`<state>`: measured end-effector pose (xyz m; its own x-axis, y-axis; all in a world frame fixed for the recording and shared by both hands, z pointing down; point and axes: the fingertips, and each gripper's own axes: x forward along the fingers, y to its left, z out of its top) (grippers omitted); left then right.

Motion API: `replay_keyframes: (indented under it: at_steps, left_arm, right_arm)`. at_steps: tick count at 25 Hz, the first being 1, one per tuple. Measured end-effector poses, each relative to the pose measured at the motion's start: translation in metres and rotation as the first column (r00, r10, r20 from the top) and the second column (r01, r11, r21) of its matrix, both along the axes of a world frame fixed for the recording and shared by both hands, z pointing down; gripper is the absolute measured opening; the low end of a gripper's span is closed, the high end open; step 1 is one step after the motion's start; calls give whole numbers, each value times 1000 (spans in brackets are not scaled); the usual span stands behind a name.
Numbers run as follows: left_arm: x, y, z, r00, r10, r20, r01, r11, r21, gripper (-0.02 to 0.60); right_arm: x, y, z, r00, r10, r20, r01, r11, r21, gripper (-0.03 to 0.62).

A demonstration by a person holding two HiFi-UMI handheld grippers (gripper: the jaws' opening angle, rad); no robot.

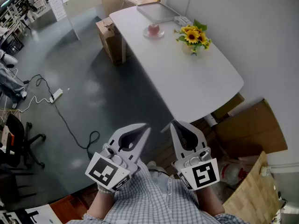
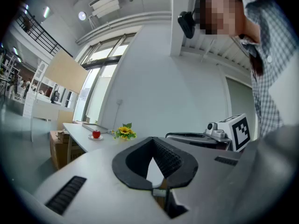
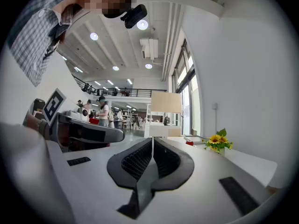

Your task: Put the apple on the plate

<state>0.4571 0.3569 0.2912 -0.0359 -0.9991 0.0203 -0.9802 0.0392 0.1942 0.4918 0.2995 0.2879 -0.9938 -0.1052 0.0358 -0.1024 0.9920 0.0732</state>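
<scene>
Apple (image 1: 153, 28): one, red, sat on one small plate (image 1: 160, 34) at the far end of the white bench (image 1: 201, 83); too small to tell which way it pointed. Near it: one grey tray (image 1: 158, 11), one bunch of sunflowers (image 1: 193, 35). One cardboard box (image 1: 108, 34) stood on the floor by the bench. Left tongs (image 1: 146, 130), right tongs (image 1: 173, 125): both clenched, empty, well apart from the apple.
</scene>
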Motion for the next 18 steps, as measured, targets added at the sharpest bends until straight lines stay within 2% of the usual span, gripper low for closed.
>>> replay_keyframes:
  at_steps: [7, 11, 18]
  left_arm:
    - [2, -12, -2, 999, 20, 29, -20, 1000, -10, 8]
    - [0, -16, 2, 999, 25, 20, -25, 1000, -19, 8]
    - [-24, -21, 11, 1000, 12, -1, -12, 999, -43, 8]
  right_arm:
    - [-1, -8, 2, 1000, 5, -9, -5, 1000, -3, 28]
    - [-3, -11, 3, 1000, 6, -2, -6, 1000, -29, 28]
    - [-25, -23, 11, 1000, 17, -24, -18, 999, -44, 28]
